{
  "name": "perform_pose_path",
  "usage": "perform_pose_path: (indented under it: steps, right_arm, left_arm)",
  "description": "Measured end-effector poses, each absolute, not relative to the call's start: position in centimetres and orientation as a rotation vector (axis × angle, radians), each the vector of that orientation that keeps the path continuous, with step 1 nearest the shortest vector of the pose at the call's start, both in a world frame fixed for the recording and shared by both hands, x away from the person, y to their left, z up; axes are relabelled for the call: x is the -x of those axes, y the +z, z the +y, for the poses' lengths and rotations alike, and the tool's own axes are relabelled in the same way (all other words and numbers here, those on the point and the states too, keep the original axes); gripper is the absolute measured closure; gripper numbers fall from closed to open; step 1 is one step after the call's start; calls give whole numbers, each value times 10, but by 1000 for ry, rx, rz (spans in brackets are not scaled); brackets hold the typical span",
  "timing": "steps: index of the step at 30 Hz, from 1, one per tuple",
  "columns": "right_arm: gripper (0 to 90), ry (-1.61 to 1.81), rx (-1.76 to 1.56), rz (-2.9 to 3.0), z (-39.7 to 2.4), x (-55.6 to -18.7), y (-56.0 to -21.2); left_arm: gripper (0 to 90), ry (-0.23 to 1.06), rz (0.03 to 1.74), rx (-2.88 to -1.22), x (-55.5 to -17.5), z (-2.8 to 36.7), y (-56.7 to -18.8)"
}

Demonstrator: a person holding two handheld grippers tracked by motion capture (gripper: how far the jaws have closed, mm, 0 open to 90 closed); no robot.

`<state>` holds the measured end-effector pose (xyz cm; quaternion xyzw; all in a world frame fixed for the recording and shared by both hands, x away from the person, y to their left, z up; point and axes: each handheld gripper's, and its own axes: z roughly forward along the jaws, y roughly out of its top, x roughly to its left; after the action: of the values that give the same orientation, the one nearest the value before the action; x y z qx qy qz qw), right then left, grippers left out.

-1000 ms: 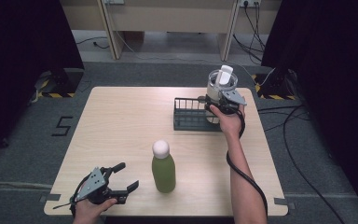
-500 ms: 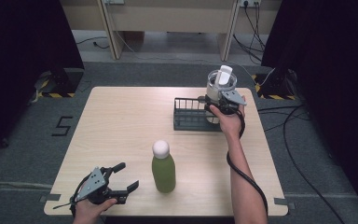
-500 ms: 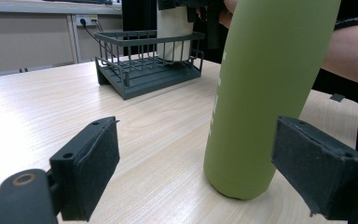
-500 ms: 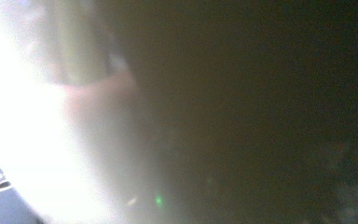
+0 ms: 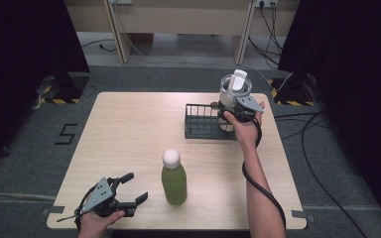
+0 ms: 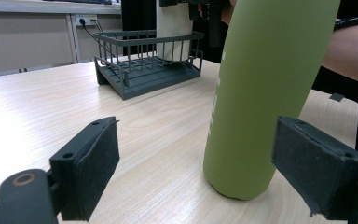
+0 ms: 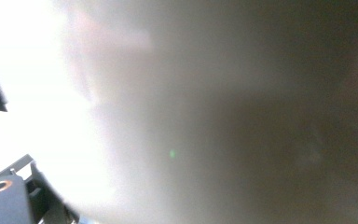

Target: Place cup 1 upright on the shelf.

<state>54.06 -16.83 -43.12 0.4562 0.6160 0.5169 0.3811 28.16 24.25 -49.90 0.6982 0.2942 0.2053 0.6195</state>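
Change: nothing has visibly moved since the earlier frames; both hands stay where they were.
Right tool (image 5: 234, 110): upper right of the high view, clenched on the pale translucent cylindrical container with a white lid (image 5: 235, 88); its own view is a bright blur of that container (image 7: 191, 112).
Container: standing at the right end of the dark wire rack (image 5: 204, 122), upright.
Left tool (image 5: 127, 189): lower left of the high view, released, jaws spread wide and holding nothing.
Green bottle with a round white cap (image 5: 173, 177): upright on the light wooden surface (image 5: 129, 134), lower centre, just right of the left tool and apart from it; in the left gripper view the bottle (image 6: 265, 93) stands just ahead of the spread jaws.
Rack: far behind the bottle in that view (image 6: 144, 65).
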Motion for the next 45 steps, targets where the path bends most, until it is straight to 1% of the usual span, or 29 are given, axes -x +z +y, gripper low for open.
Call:
perform_pose_path:
  steps: [10,18,45]
  right_arm:
    - [46,1323,-1154,1571,-169,-534,-430]
    - [0,1312,-1134,1582,-169,-527,-429]
    - [1,1303,-1114,1571,-185,-495,-426]
  left_arm:
    - [143,471,675,-1608,-282,242,-499]
    - [143,474,674,-1610,-281,243,-499]
    - [142,479,671,-1610,-281,242,-498]
